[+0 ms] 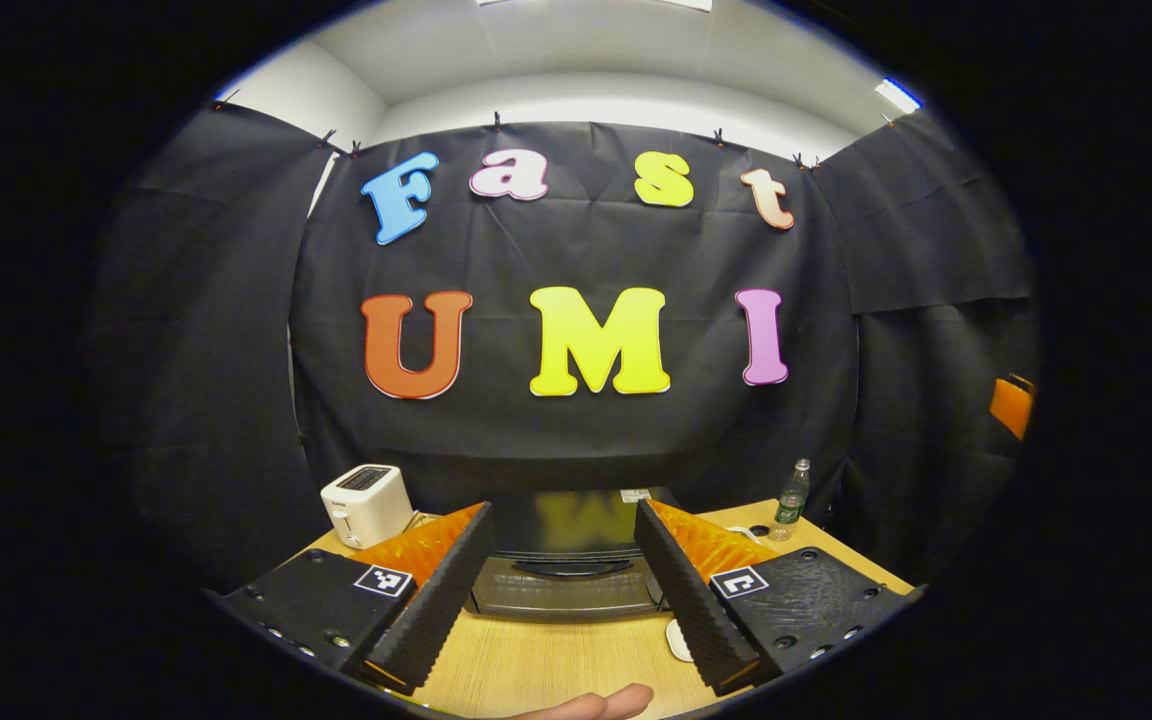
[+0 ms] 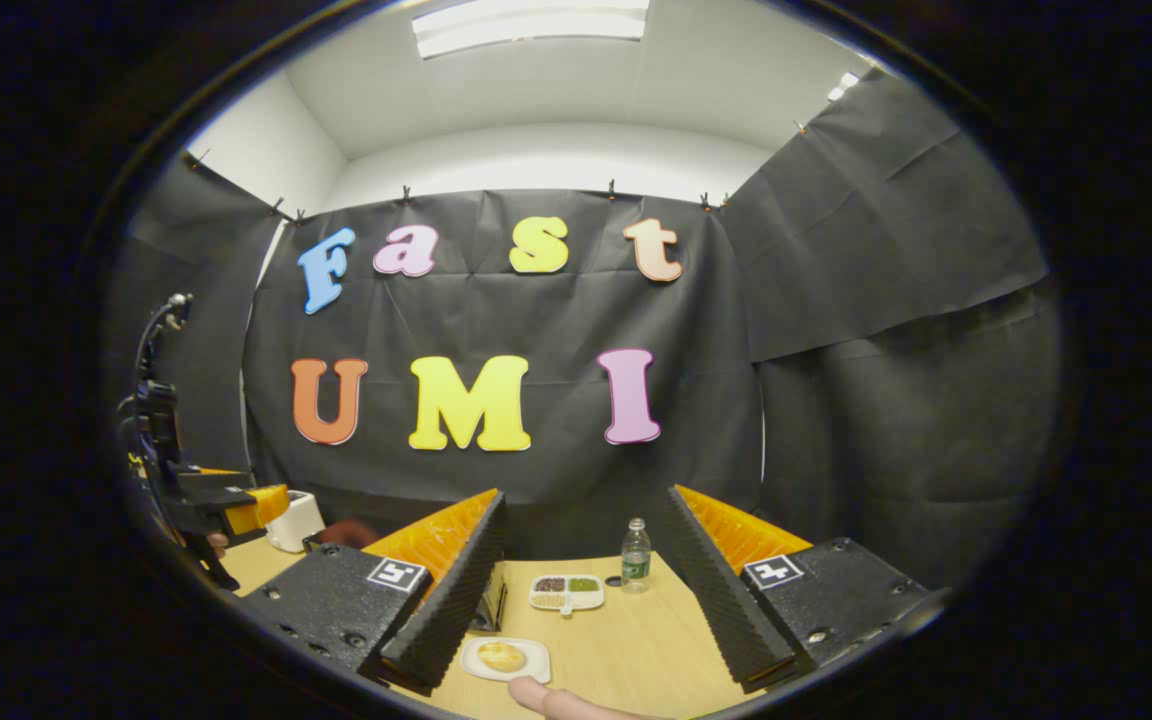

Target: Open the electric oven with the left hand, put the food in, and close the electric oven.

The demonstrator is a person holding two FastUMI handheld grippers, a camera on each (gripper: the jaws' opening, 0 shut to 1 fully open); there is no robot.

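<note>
Left tool (image 1: 561, 590) spread wide, empty; closed electric oven (image 1: 564, 575) straight ahead between fingers, handle (image 1: 572, 567) horizontal. Right tool (image 2: 576, 600) spread, empty; bun plate (image 2: 506, 659) just below.

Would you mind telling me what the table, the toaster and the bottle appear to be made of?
Table: pale wood or wood-look laminate, matte, with fine grain lines. Toaster: probably glossy white plastic, smooth with soft highlights. Bottle: clear plastic, see-through with a green label.

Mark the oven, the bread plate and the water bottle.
oven (image 1: 564, 590): left gripper view, its closed door.
bread plate (image 2: 534, 650): right gripper view, its bare rim.
water bottle (image 2: 636, 560): right gripper view, its body.
</note>
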